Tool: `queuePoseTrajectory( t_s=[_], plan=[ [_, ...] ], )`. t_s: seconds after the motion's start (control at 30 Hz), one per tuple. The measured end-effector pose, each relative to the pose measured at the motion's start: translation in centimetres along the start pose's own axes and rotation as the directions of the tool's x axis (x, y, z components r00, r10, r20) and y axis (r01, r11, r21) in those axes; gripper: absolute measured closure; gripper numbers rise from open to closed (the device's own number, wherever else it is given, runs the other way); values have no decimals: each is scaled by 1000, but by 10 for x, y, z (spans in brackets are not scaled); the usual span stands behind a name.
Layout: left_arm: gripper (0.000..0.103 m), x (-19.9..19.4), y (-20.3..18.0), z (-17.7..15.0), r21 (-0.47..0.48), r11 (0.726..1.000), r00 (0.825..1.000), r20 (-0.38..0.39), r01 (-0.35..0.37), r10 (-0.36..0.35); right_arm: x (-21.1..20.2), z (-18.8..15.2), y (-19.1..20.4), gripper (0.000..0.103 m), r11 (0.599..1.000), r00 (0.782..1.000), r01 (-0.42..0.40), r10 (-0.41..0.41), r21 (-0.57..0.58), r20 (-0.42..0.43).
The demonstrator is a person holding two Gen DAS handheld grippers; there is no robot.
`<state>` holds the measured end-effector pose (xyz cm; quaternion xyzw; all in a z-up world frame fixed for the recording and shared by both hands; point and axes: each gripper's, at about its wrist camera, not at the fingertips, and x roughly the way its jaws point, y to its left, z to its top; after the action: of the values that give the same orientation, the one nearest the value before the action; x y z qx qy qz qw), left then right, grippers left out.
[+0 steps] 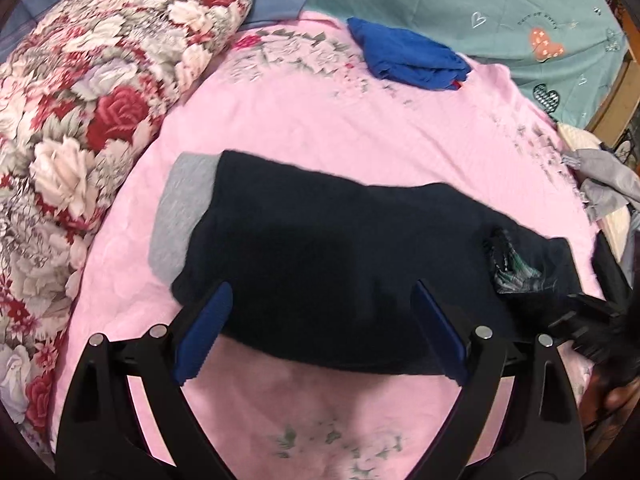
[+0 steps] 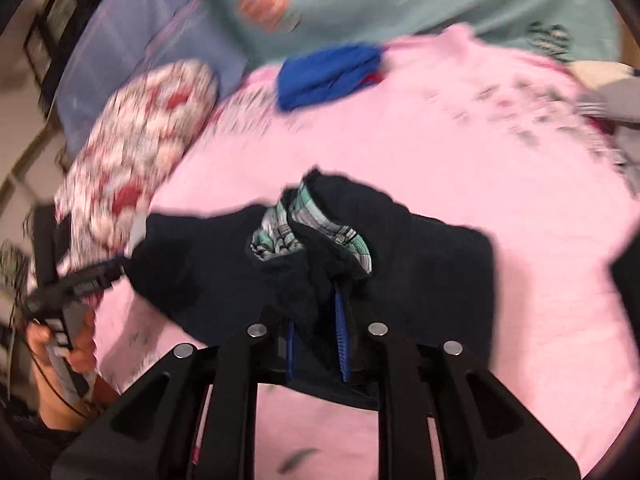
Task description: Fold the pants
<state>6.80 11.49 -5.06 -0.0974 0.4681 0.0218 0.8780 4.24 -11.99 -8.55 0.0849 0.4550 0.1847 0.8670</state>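
Pink floral bedsheet, rose-patterned quilt, teal heart-print sheet behind.

Left claw spread wide, right claw pinched.

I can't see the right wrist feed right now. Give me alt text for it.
The right tool is shut on the dark navy fabric pants, at a bunched edge where a green plaid lining shows. They lie on a pink bedsheet, with a crumpled bright blue garment beyond.
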Motion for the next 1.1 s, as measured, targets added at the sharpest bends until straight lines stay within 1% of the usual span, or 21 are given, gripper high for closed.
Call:
queuePoseTrajectory(
  t_s=[0.03,0.07,0.13,0.17,0.23,0.27,0.33,0.4,0.47,0.57,0.6,0.73,0.8,0.83,0.87,0.9,0.93,1.0,1.03,1.07,1.1],
  plan=[
    [11,0,1,-1,-1,1000,1000,-7,-2,2,25,-3,10,75,1000,998,1,-3,-26,-58],
    [11,1,2,-1,1,1000,1000,-12,1,-1,38,-6,15,60,999,996,20,-23,-42,-84],
    [11,2,-1,-2,13,1000,1000,-13,6,-6,43,-9,28,40,994,997,31,-38,-103,-63],
    [11,3,-3,-2,19,1000,1000,-13,5,-5,41,-8,32,36,991,997,25,-34,-134,-67],
    [11,5,-10,-1,27,1000,1000,-16,14,-14,31,-8,29,36,990,996,-23,11,-136,-84],
    [11,7,-14,0,32,999,1000,-19,22,-22,21,-6,20,36,991,994,-80,71,-108,-85],
    [11,10,-25,1,51,998,999,-28,42,-40,0,-1,4,36,989,991,-133,131,-62,-42],
    [11,12,-37,2,67,996,997,-39,62,-59,-24,5,-23,36,998,997,-65,66,-15,46],
    [11,15,-50,3,91,992,996,-52,83,-79,-38,12,-58,36,997,994,26,-34,76,102],
    [11,17,-68,3,123,988,994,-59,95,-88,-38,16,-104,36,964,974,187,-207,188,89],
    [11,17,-73,4,133,986,994,-61,98,-91,-34,18,-113,37,956,972,203,-224,212,78],
    [11,17,-83,4,148,984,994,-63,98,-89,-1,26,-129,37,961,993,113,-117,254,1],
    [11,17,-83,5,145,985,995,-65,88,-79,15,29,-124,44,968,995,100,-97,231,-23],
    [11,17,-82,6,141,986,995,-65,87,-78,17,31,-124,65,965,991,134,-132,227,-25],
    [11,17,-80,6,133,987,995,-64,85,-77,15,33,-125,79,962,989,145,-146,231,-11],
    [11,18,-79,7,125,989,995,-64,82,-75,7,31,-126,82,963,991,122,-130,241,18],
    [11,20,-78,7,119,990,995,-66,78,-71,-4,29,-126,83,961,989,114,-135,251,67],
    [11,27,-79,7,112,991,994,-88,67,-58,-13,25,-132,84,953,980,135,-169,270,107],
    [11,29,-79,8,114,991,994,-96,66,-55,-8,22,-134,84,948,979,143,-177,284,96],
    [11,30,-80,7,119,991,993,-99,69,-57,7,17,-137,80,938,977,183,-206,295,47],
    [11,29,-81,6,129,989,993,-96,74,-62,12,14,-135,76,935,971,209,-233,285,55]
  ],
)
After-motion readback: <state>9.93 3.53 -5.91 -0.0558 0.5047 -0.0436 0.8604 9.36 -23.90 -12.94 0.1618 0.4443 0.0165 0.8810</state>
